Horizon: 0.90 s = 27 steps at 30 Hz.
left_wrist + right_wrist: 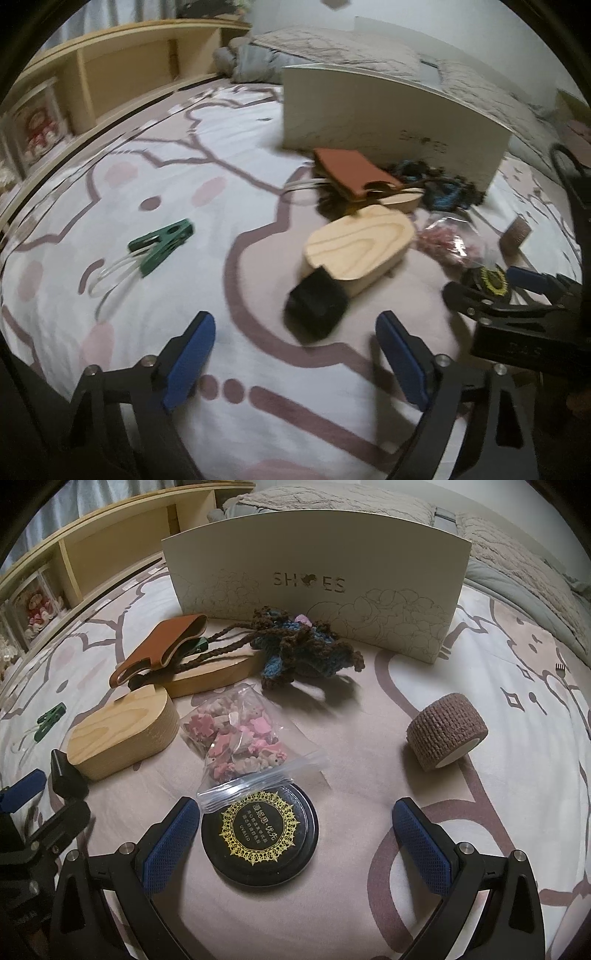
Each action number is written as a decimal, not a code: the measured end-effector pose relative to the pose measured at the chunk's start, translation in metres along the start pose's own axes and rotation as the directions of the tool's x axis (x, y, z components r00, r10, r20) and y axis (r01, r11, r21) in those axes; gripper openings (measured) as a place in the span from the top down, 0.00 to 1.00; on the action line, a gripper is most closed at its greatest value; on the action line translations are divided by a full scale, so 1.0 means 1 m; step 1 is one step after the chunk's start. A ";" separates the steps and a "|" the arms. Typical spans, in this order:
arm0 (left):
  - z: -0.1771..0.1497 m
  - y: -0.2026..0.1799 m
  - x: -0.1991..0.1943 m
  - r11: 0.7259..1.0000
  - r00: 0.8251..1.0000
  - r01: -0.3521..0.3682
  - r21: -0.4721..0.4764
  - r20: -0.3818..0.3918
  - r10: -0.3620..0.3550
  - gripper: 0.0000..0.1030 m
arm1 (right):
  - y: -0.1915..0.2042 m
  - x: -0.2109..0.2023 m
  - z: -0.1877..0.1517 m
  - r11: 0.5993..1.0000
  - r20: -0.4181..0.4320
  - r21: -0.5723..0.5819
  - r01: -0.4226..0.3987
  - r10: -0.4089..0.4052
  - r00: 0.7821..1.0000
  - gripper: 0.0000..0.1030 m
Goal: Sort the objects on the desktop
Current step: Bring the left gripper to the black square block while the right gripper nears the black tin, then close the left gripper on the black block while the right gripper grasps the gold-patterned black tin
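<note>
1. The right gripper (295, 834) hung low over the round black tin (259, 835), its blue pads spread wide and holding nothing. The tin lay flat on the patterned bedspread (498, 775), closer to the left pad than to the right.
2. The left gripper (295, 350) was likewise wide and empty, hovering just short of a small black block (317, 308) that leaned against the wooden oval box (360, 249).
3. My judgement: the tin looked like the next pick. The zip edge of the clear bag of pink charms (243, 734) overlapped its upper rim, so a good grasp would centre the pads on the tin's sides and lift clear of the bag rather than drag it along.
4. The likely destination, the white shoe box (314, 587), stood upright behind the clutter, with the crocheted piece (306, 646) touching its base.
5. Readable writing: "SHOES" on the box, with a small motif in place of the "O". The tin's gold-framed label carried Chinese characters, too small to read reliably.
6. The brown bandage roll (447, 731) and the green clip (162, 245) lay well apart from the rest.
</note>
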<state>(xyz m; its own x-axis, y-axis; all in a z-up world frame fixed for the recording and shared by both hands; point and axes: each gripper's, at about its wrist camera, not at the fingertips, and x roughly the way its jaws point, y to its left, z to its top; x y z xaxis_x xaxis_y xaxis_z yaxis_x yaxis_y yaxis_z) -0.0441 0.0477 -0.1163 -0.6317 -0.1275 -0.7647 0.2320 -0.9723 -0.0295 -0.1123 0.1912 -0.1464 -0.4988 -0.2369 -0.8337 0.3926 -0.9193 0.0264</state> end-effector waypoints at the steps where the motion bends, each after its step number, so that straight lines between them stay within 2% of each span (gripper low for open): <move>1: 0.000 -0.002 -0.001 1.000 1.000 0.006 0.010 0.006 -0.006 0.20 | 0.000 0.000 0.000 1.000 0.000 0.001 -0.001 0.001 1.000 0.00; 14: 0.003 -0.006 -0.002 0.998 0.998 0.058 0.025 0.019 -0.058 0.56 | -0.003 -0.001 -0.001 1.000 0.005 0.012 -0.014 0.014 1.000 0.00; 17: 0.002 -0.008 -0.002 0.998 0.999 0.047 0.042 0.019 -0.048 0.66 | -0.002 0.000 -0.001 1.000 0.009 0.011 -0.013 0.013 1.000 0.00; 27: 0.000 -0.005 -0.004 0.999 0.999 0.035 0.033 0.012 -0.036 0.66 | -0.001 0.000 -0.002 1.000 0.019 0.012 -0.005 0.005 1.000 0.00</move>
<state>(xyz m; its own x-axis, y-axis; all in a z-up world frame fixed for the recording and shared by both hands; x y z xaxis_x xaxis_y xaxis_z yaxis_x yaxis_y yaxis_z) -0.0423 0.0532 -0.1132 -0.6485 -0.0949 -0.7553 0.1848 -0.9821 -0.0353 -0.1116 0.1930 -0.1476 -0.5112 -0.2472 -0.8232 0.3857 -0.9219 0.0373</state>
